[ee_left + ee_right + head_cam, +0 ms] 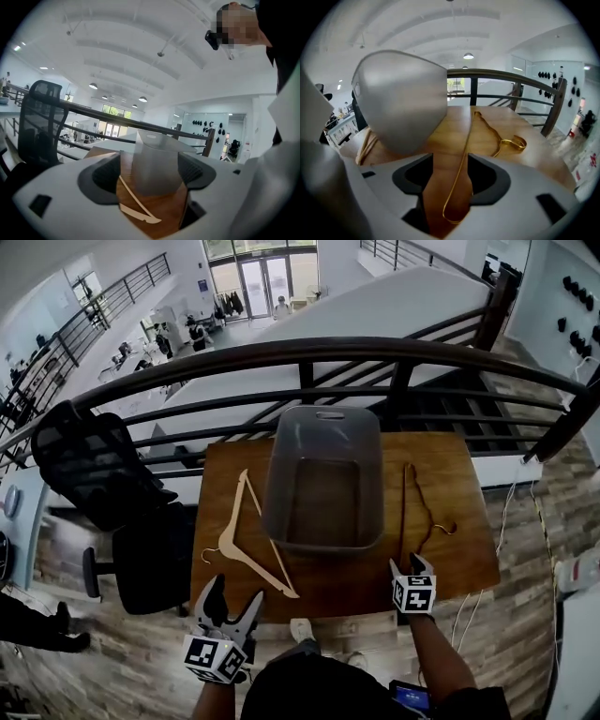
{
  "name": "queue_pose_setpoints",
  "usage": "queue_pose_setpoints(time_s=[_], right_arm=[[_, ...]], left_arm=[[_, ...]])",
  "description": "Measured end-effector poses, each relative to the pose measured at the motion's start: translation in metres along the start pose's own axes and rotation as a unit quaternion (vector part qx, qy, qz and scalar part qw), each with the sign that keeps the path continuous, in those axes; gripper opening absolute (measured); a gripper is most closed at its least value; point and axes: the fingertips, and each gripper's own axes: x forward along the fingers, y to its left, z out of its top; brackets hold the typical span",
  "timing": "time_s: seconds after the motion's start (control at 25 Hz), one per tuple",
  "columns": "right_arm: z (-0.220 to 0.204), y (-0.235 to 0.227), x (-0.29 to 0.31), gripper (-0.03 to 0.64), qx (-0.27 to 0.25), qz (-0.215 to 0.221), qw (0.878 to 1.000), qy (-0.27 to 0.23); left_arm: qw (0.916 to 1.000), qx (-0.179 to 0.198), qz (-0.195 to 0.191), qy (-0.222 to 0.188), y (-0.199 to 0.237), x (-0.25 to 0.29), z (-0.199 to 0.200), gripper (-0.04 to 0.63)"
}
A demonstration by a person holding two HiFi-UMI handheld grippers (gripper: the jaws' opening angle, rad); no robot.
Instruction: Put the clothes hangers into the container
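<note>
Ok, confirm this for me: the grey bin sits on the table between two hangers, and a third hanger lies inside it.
Wrong about the third hanger: the head view shows the bin empty. It does sit on the table between the wooden hanger and the gold wire hanger.

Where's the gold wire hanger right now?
In the head view the gold wire hanger lies on the wooden table, right of the grey container, its near end between the right gripper's open jaws.
</note>
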Motion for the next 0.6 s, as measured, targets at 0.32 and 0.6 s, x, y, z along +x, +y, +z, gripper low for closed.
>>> queue_pose_setpoints(time_s=[0.32, 0.6], right_arm=[[-0.027, -0.016, 0.031, 0.173, 0.024, -0.045, 0.996, 0.070], [-0.031, -0.021, 0.035, 0.167, 0.035, -0.068, 0.994, 0.079]], left_arm=[[0.9994, 0.007, -0.020, 0.026, 0.017, 0.006, -0.004, 0.371], [0.9982, -0.004, -0.040, 0.045, 0.020, 0.010, -0.017, 0.371]])
